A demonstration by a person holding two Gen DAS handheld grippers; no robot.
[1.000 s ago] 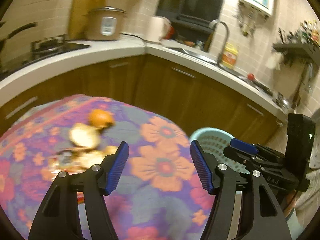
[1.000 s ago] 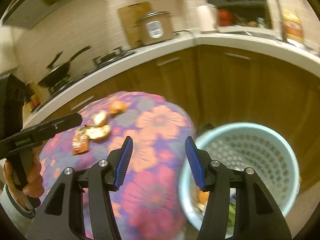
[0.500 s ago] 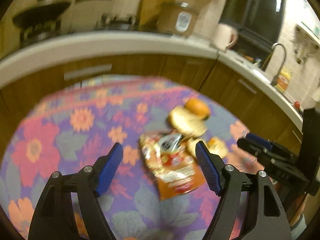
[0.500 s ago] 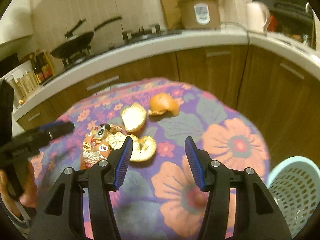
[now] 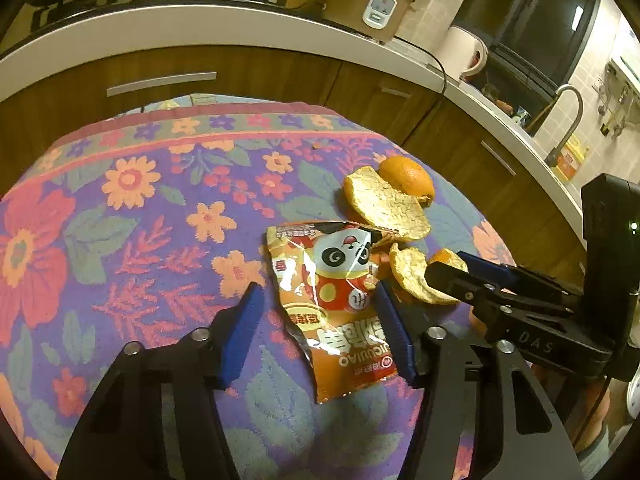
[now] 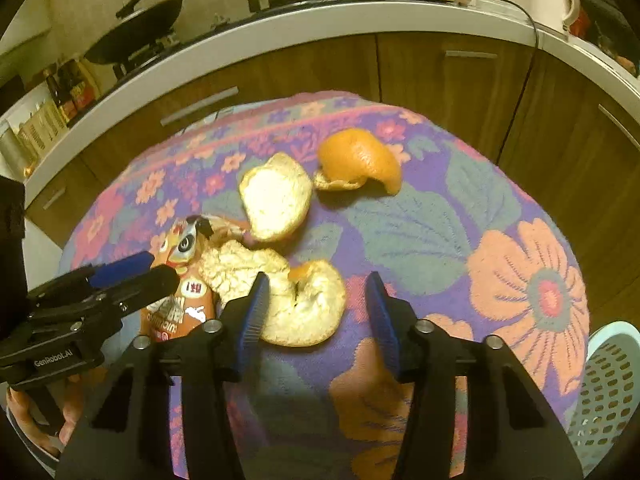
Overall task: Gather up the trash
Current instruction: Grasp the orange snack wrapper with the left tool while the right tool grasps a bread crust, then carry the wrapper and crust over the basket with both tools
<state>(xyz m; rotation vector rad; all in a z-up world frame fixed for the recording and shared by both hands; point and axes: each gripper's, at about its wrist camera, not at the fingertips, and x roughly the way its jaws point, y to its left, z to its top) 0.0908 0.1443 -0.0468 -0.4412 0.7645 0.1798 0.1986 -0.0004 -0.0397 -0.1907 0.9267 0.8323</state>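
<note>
a: left gripper (image 5: 318, 336)?
b: jaws just been closing, part open astride wrapper (image 5: 340, 304) on flowered cloth (image 5: 132, 216); pads not pressing.
a: right gripper (image 6: 316, 316)?
b: jaws just been closing, still apart astride nearest peel (image 6: 308, 304); no contact seen. two more peels (image 6: 276, 196) beyond. basket (image 6: 608, 384) at right edge.
</note>
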